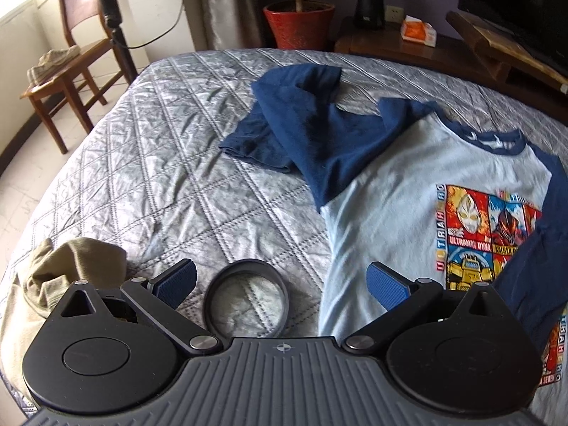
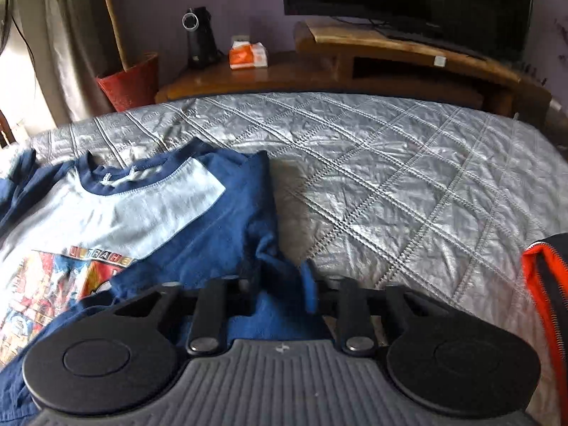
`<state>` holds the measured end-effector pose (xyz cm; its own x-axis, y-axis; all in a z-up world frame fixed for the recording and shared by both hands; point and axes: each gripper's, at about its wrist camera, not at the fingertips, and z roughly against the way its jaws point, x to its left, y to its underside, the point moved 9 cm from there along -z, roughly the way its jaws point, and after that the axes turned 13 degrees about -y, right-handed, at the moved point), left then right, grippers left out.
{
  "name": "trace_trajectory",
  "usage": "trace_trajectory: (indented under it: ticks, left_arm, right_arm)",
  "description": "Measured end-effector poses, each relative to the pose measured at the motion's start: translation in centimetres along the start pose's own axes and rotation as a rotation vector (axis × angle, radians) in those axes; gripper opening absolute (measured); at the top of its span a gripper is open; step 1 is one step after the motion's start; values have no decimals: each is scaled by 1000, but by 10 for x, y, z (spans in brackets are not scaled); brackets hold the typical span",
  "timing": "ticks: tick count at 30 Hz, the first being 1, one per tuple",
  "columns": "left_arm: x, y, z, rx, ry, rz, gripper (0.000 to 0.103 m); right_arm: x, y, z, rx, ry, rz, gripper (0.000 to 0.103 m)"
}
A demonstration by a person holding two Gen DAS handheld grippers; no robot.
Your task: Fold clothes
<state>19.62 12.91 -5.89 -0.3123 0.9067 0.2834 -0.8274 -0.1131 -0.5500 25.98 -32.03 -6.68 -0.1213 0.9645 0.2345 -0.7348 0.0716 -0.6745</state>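
Observation:
A light blue T-shirt [image 1: 397,191] with navy sleeves and a cartoon print lies on the grey quilted bed [image 1: 170,163]. Its far sleeve [image 1: 305,120] is spread out to the left. My left gripper [image 1: 282,284] is open and empty just above the shirt's left edge. In the right wrist view the shirt [image 2: 117,213] lies at the left with its navy right sleeve [image 2: 227,227] folded over the body. My right gripper [image 2: 280,284] is shut on that navy sleeve fabric.
A dark ring [image 1: 247,298] lies on the quilt between my left fingers. A khaki garment [image 1: 67,269] lies at the bed's left edge. An orange and black item [image 2: 546,284] sits at right. A wooden chair [image 1: 71,64], red plant pot [image 1: 298,23] and TV stand [image 2: 408,60] surround the bed.

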Motion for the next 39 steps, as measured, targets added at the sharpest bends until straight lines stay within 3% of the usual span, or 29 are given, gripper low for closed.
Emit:
trace_trajectory:
  ticks: [5, 8, 12, 16, 18, 20, 23, 28, 30, 35, 39]
  left_arm:
    - [-8, 2, -1, 2, 5, -18, 103]
    - [-11, 1, 0, -1, 9, -24, 103]
    - [-11, -2, 2, -6, 9, -15, 103]
    - [-6, -5, 3, -8, 0, 7, 103]
    - [-1, -7, 3, -10, -8, 15, 103]
    - [6, -8, 1, -5, -13, 31, 103]
    - [16, -9, 1, 0, -13, 63, 103]
    - [31, -8, 2, 3, -8, 85, 103]
    - [39, -8, 2, 3, -5, 100, 103]
    - [58, -6, 0, 20, 10, 145, 103]
    - [69, -6, 2, 16, 24, 162, 103]
  right_arm:
    - [-12, -5, -9, -18, 52, -33, 6]
    - [-10, -5, -9, 3, 77, 72, 10]
    - [-1, -17, 12, -92, 97, 142, 15]
    - [12, -2, -6, 50, 111, 254, 15]
    - [15, -9, 1, 13, 102, 238, 20]
    - [32, -16, 9, -12, 50, 258, 25]
    - [78, -27, 13, -31, -63, 305, 40]
    - [162, -67, 8, -44, -332, 212, 40]
    - [203, -83, 3, -47, -407, 256, 40]
    - [292, -100, -22, -33, -483, 450, 40]
    - [329, -97, -70, 70, -496, 453, 40]
